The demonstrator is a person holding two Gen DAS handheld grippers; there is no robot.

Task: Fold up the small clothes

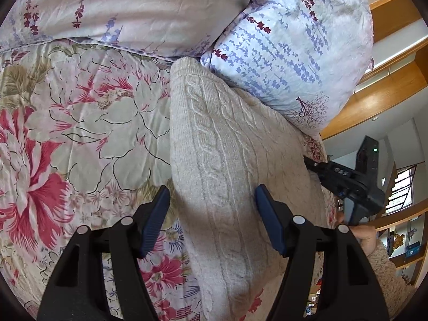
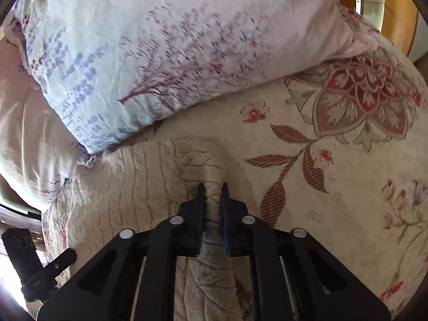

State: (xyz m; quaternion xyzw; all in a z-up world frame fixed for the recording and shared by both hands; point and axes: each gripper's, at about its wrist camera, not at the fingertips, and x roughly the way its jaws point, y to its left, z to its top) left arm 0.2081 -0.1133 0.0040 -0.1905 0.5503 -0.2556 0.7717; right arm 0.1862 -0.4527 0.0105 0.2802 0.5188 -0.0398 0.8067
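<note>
A cream cable-knit sweater [image 1: 227,165] lies folded on the floral bedspread. My left gripper [image 1: 212,206] is open, its blue pads either side of the sweater's near part, the left pad [image 1: 153,222] over the bedspread. My right gripper [image 2: 213,187] is shut on a bunched edge of the sweater [image 2: 128,184], which spreads to the left of it. In the left wrist view the right gripper [image 1: 345,176] shows at the sweater's right edge, its fingertips hidden by the knit.
A lavender-print pillow [image 1: 289,53] lies against the sweater's far end, also in the right wrist view [image 2: 165,53]. The floral bedspread [image 1: 67,139] extends left and right [image 2: 334,176]. Wooden furniture [image 1: 379,93] stands beyond the bed.
</note>
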